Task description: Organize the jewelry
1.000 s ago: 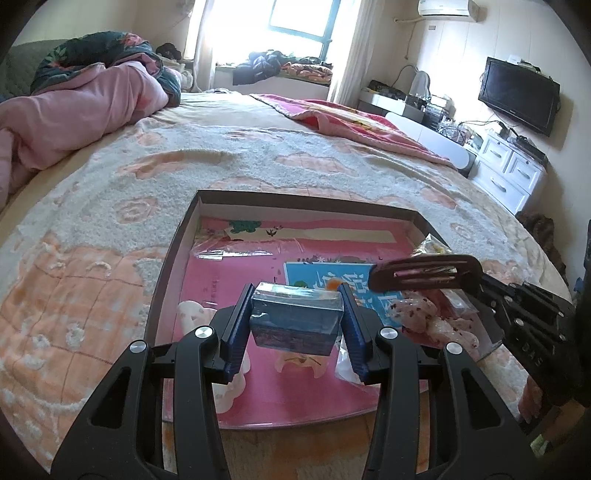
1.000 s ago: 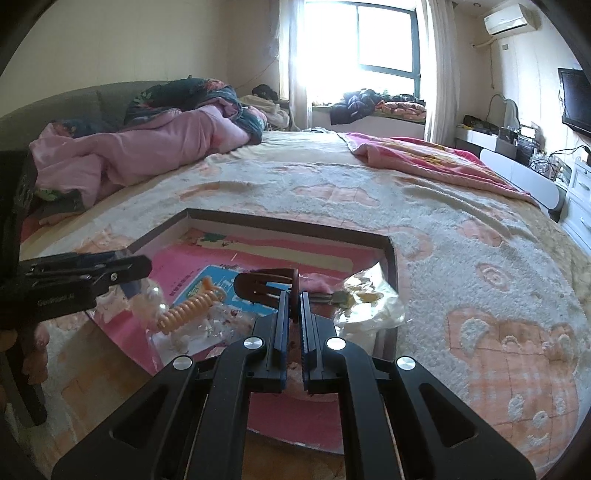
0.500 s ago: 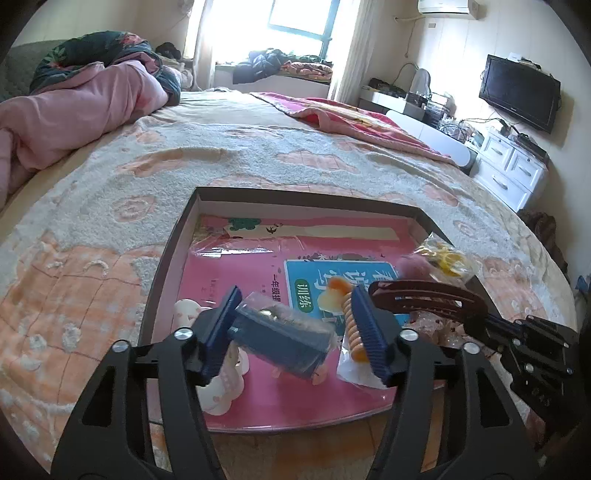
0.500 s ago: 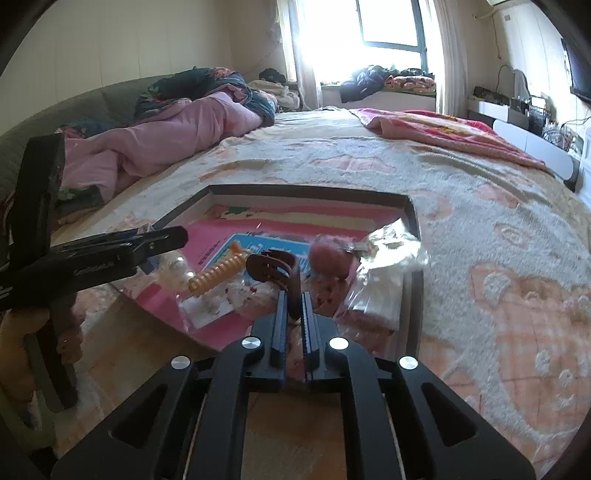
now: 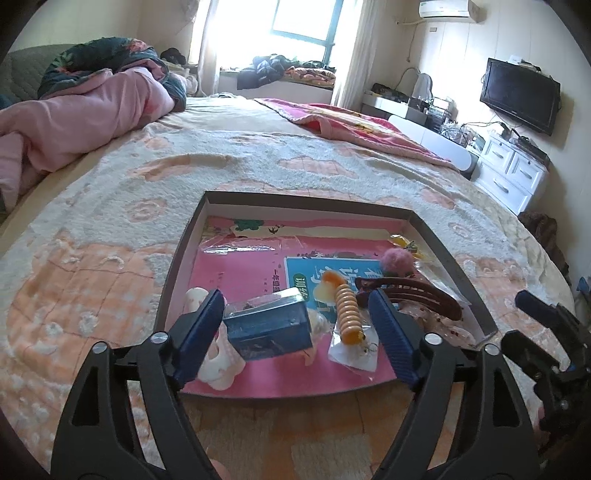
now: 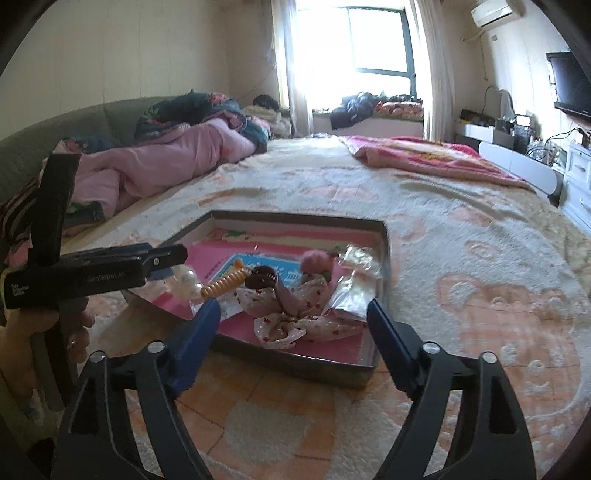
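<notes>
Bedroom setting. A bed (image 5: 258,155) under a cream-and-peach patterned cover is stretching ahead of the fingers. Daylight is streaming through a curtained window (image 6: 380,40) on the far wall. A pink quilt (image 5: 74,122) is lying heaped to the far left, a television (image 5: 519,96) is hanging to the right above white drawers (image 5: 511,173), and an air conditioner (image 5: 443,7) is sitting high on the cream wall.

Bedspread (image 5: 110,229) fluffy cloth; tray (image 5: 177,258) matt cardboard; hair clip (image 6: 271,284) glossy brown plastic; blue box (image 5: 267,328) in shiny film.
</notes>
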`<state>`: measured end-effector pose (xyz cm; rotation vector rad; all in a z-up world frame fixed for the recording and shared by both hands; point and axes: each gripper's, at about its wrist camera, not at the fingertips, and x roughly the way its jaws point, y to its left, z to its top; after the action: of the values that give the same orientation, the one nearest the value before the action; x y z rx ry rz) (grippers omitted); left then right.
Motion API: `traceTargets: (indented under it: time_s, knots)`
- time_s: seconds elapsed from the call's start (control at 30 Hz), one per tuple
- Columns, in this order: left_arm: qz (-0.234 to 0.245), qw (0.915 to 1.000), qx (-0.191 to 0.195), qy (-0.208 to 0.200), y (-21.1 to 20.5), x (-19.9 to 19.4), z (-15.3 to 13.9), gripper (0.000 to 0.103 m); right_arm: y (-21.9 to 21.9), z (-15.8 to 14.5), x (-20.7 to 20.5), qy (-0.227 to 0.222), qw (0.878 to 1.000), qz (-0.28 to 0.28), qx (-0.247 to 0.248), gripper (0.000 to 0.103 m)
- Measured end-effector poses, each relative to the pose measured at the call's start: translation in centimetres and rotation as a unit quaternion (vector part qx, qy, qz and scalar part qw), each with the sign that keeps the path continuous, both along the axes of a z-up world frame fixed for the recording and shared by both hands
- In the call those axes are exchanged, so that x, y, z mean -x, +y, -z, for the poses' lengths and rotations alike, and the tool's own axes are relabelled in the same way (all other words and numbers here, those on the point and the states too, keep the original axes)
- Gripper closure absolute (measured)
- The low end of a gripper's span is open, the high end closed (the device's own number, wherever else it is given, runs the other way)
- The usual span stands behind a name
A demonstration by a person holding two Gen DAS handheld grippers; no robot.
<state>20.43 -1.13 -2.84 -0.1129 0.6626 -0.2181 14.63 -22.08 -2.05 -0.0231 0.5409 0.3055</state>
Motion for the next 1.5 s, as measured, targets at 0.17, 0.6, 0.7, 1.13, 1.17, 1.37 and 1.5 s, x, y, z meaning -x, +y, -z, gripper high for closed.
traceTargets:
  time_s: [0.17, 0.6, 0.7, 1.13, 1.17, 1.37, 1.5]
  knots:
    - [-0.008, 0.9998, -0.005, -0.015, -0.1, 2.1, -0.8, 0.015, -0.6, -0.8, 1.4, -0.016, 1.0, 0.006, 0.002, 0.012]
    - [-0.031, 0.9987, -0.019, -0.036, -0.1, 7.8, -1.5, 0.012, -1.5, -1.6, 5.0, -0.044, 0.999, 0.029, 0.008, 0.007]
    - [-0.036, 0.9978, -0.036, -0.044, -0.6, 8.6, -1.6, 0.012, -1.4, -1.7, 6.0, -0.056, 0.998, 0.031, 0.017, 0.007]
    - [-0.06, 0.9941, -0.055, -0.071, -0.5, 12.6, -1.7, 0.011, -2.2, -1.2, 8.9, -0.076, 0.995, 0.058, 0.007, 0.007]
    - [-0.062, 0.994, -0.056, -0.071, -0.5, 12.8, -1.7, 0.011, -2.2, -1.1, 9.1, -0.077, 0.995, 0.059, 0.009, 0.007]
    - [-0.062, 0.9937, -0.056, -0.076, -0.5, 14.2, -1.4, 0.011, -2.4, -0.7, 10.2, -0.089, 0.994, 0.065, 0.007, 0.007]
    - [-0.063, 0.9929, -0.05, -0.087, -0.3, 14.8, -1.5, 0.011, -2.9, -0.7, 11.1, -0.102, 0.992, 0.075, -0.006, 0.007]
